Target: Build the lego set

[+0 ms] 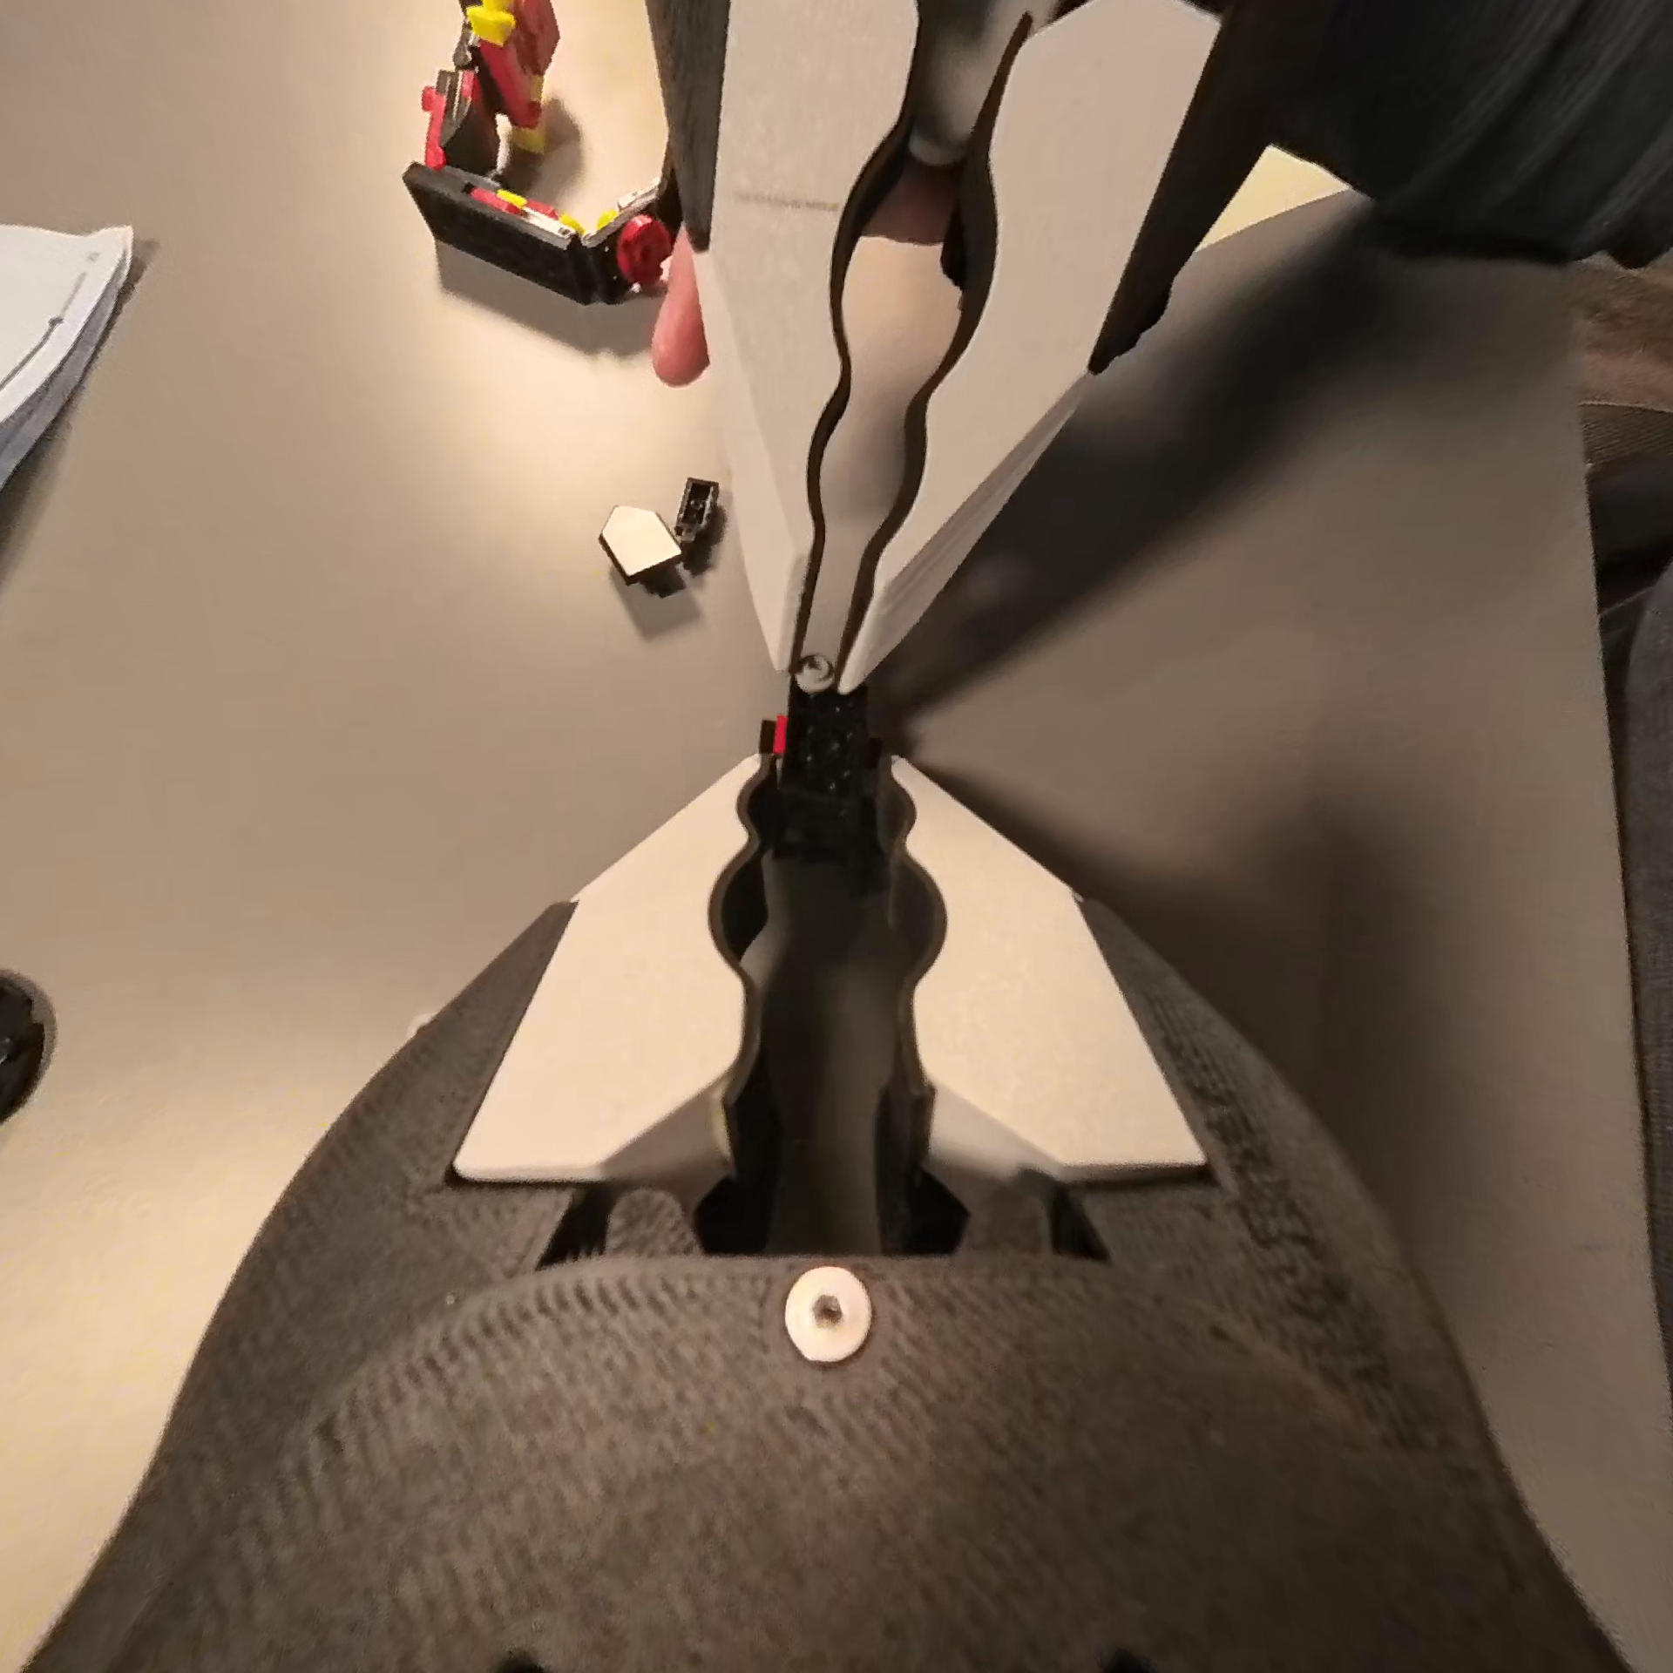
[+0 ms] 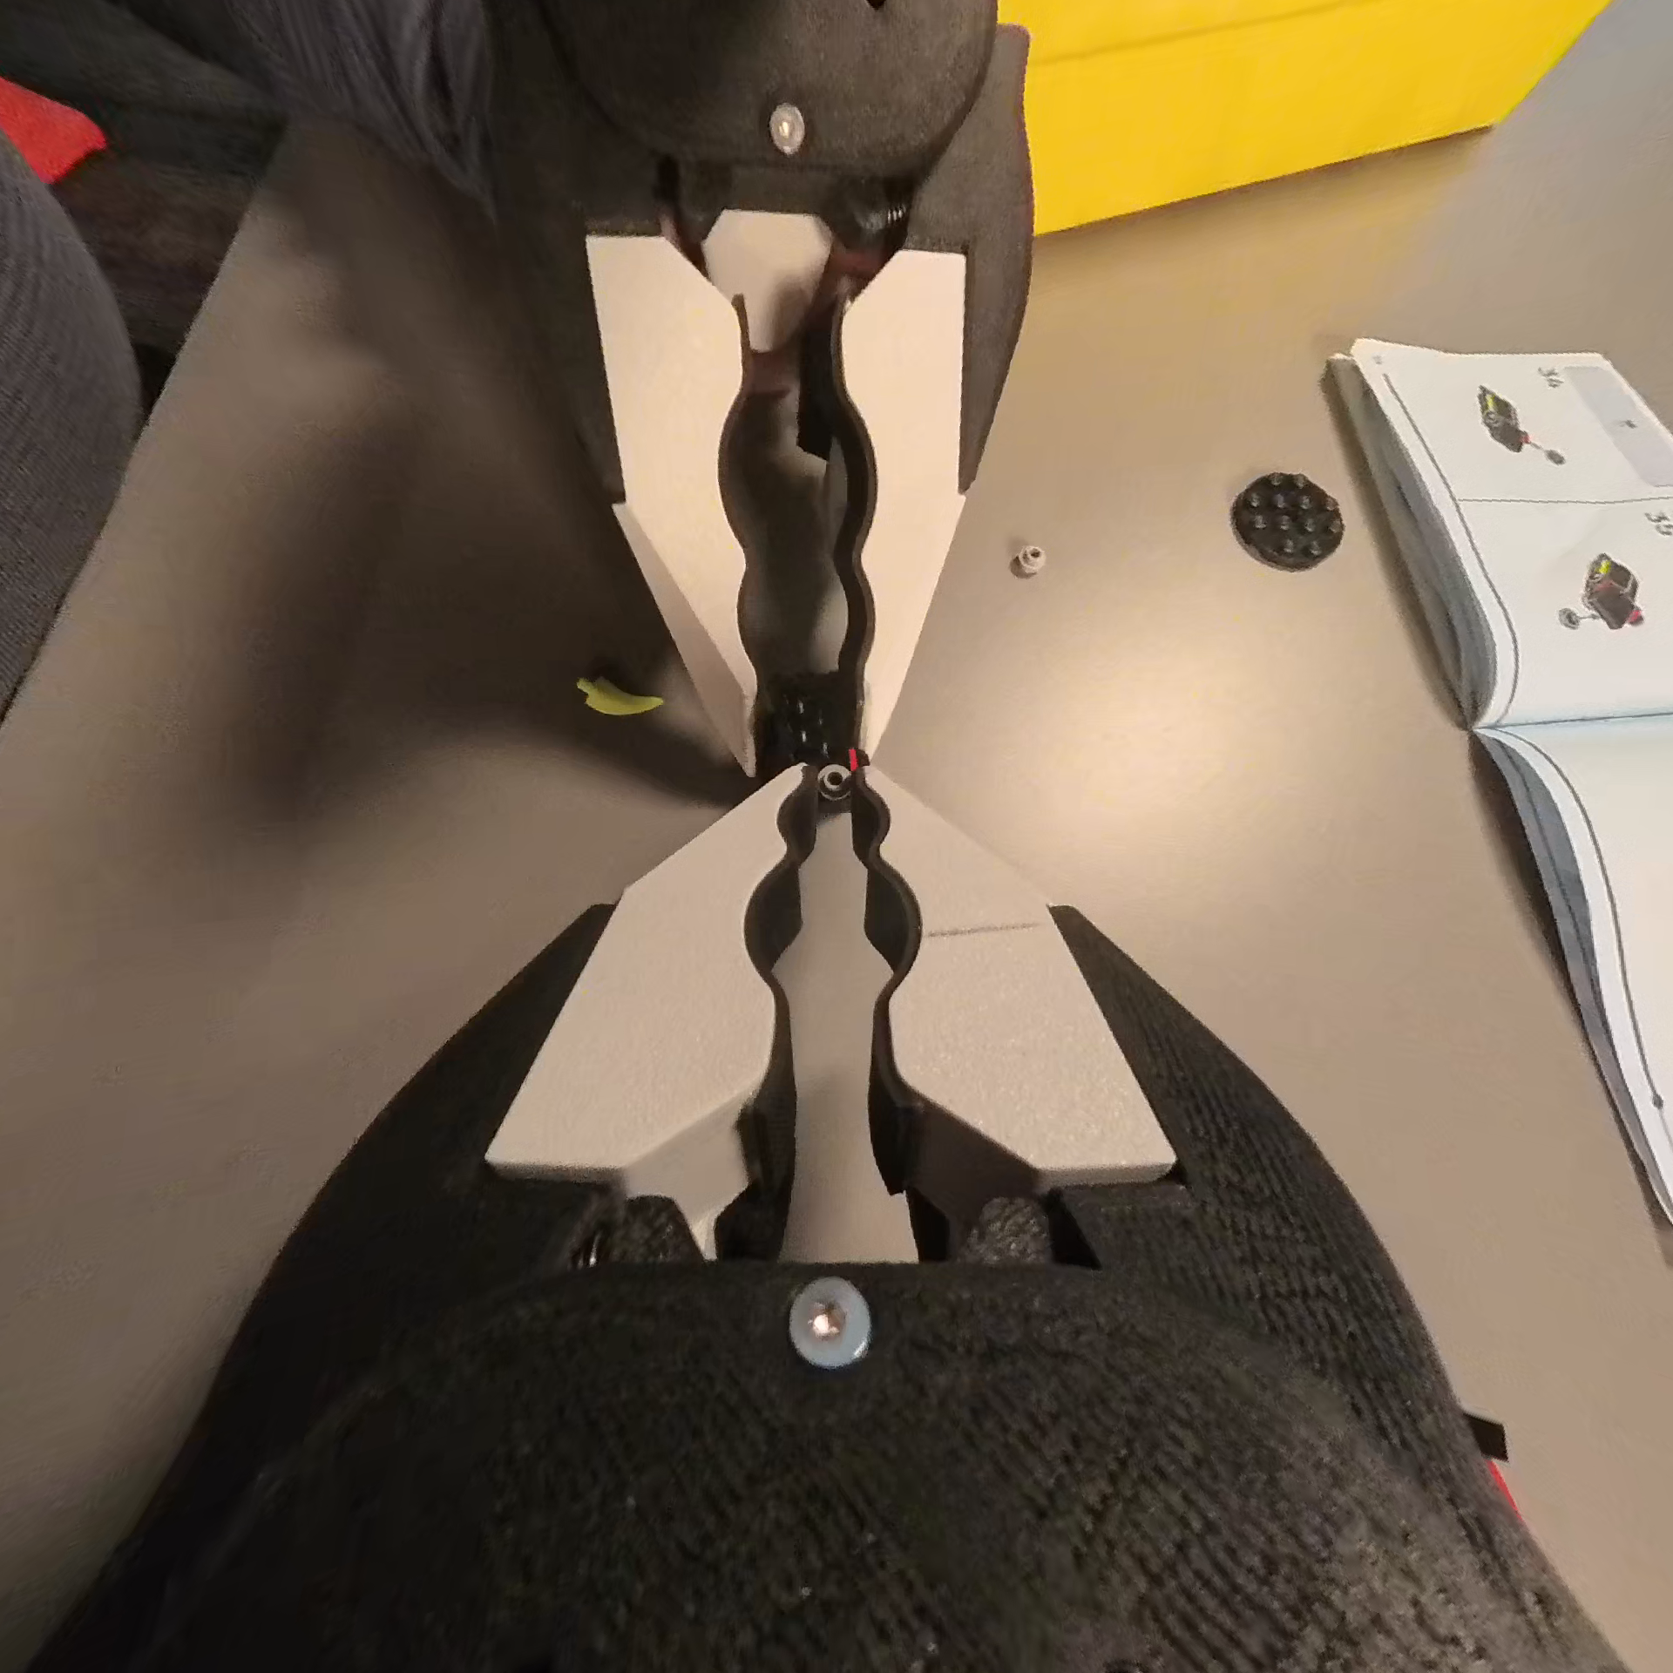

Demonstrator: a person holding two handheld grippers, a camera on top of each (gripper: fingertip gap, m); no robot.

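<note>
While the two sets of tongs meet tip to tip over the tan surface, the left tongs are pinching a small black studded lego block with a sliver of red on its side. In the left wrist view it sits dead centre, poking out toward 12 o'clock from the tips. The right tongs come in from the opposite side and are pressed together on a tiny grey round piece, which is touching the end of that black block. In the right wrist view the left tongs hang at 12 o'clock with the block between their tips.

Rest of the stuff, from the left wrist view: the half-built red, yellow and black lego model sits up at 11 o'clock, with a fingertip of the person just beside it. A flat black tile and a small black brick lie next to each other at about 11 o'clock from the block, fairly near.

From the right wrist view: the open instruction booklet is at 3 o'clock, a round black studded plate at 2 o'clock, a little grey stud nearer in, a yellow-green curved bit at 9 o'clock, and a yellow box at 1 o'clock.
</note>
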